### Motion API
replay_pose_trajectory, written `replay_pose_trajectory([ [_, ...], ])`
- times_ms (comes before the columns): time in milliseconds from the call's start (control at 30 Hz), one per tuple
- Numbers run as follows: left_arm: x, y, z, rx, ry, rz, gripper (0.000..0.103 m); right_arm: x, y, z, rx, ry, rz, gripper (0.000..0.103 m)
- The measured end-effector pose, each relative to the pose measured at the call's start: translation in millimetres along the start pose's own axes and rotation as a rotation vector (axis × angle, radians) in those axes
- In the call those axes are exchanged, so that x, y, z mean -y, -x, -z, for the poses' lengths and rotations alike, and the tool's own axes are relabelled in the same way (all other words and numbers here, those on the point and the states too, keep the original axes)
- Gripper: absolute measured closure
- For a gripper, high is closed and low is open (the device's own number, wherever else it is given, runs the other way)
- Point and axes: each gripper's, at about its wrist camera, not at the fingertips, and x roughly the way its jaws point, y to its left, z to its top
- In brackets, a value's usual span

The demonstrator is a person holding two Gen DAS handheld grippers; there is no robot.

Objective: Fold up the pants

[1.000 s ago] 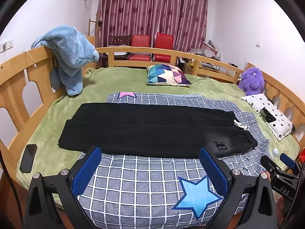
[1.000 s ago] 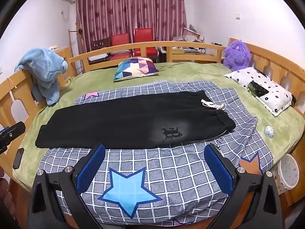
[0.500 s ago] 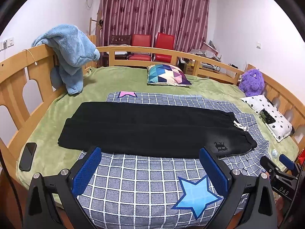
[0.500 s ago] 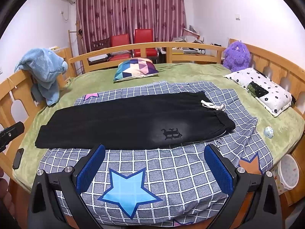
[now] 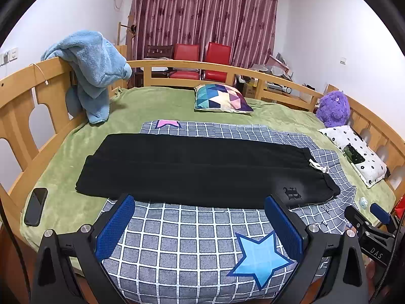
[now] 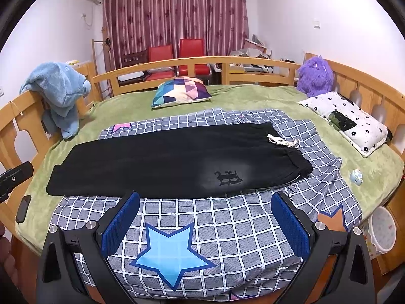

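Black pants [image 5: 202, 167] lie flat across the bed, one leg folded onto the other, waistband with a white drawstring [image 5: 319, 166] to the right and leg ends to the left. They also show in the right wrist view [image 6: 177, 162], with a dark logo [image 6: 227, 177] near the waist. My left gripper [image 5: 200, 217] is open and empty, above the checked blanket just in front of the pants. My right gripper [image 6: 205, 215] is open and empty, likewise in front of the pants. Its tip [image 5: 374, 217] shows at the right in the left wrist view.
A grey checked blanket [image 5: 192, 240] with star patches lies under the pants on a green bedsheet [image 5: 157, 103]. A phone [image 5: 35, 209] lies at the left edge. A patterned cushion [image 5: 222, 98], a flowered pillow [image 5: 354, 152], a purple plush toy [image 5: 332, 109], a blue towel [image 5: 93, 71] on the wooden rail.
Both views have shifted very slightly; the pants and both open grippers stay as they were.
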Motion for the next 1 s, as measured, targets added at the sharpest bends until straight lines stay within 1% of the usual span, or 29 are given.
replay_pose_trajectory([
  [1000, -4.8, -0.7, -0.9, -0.014, 0.001, -0.002, 0.000, -1.9, 3.0, 1.1, 0.004, 0.006, -0.001, 0.001],
])
